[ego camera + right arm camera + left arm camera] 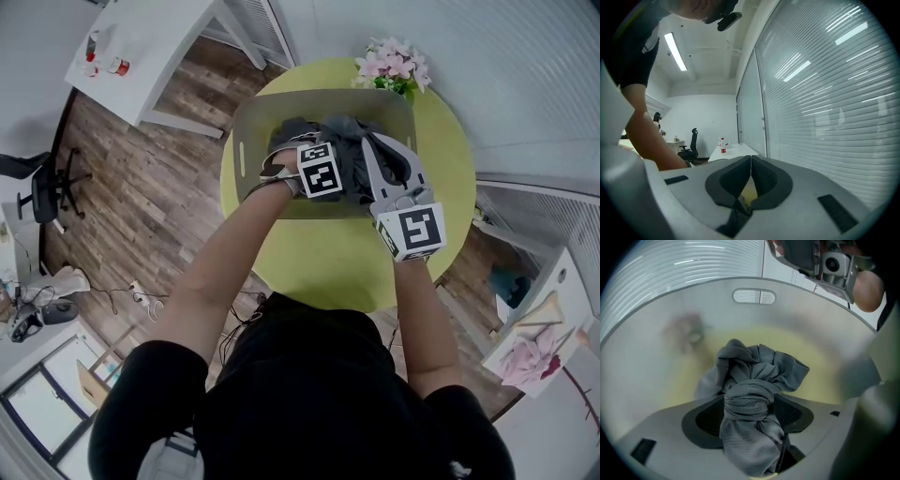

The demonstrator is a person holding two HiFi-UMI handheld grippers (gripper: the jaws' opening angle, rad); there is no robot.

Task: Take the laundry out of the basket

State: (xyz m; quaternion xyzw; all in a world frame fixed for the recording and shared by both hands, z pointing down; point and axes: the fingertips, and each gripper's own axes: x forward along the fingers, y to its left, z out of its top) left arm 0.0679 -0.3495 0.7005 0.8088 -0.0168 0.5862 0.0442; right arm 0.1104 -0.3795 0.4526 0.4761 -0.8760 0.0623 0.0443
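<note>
Wood floor [141,197], round yellow-green table [328,267], white desk [150,47], black office chair [45,192], slatted blinds [825,103], strip light [675,51]

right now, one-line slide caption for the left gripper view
Left gripper down inside the basket, jaws apart with a bunched grey garment between them.
</note>
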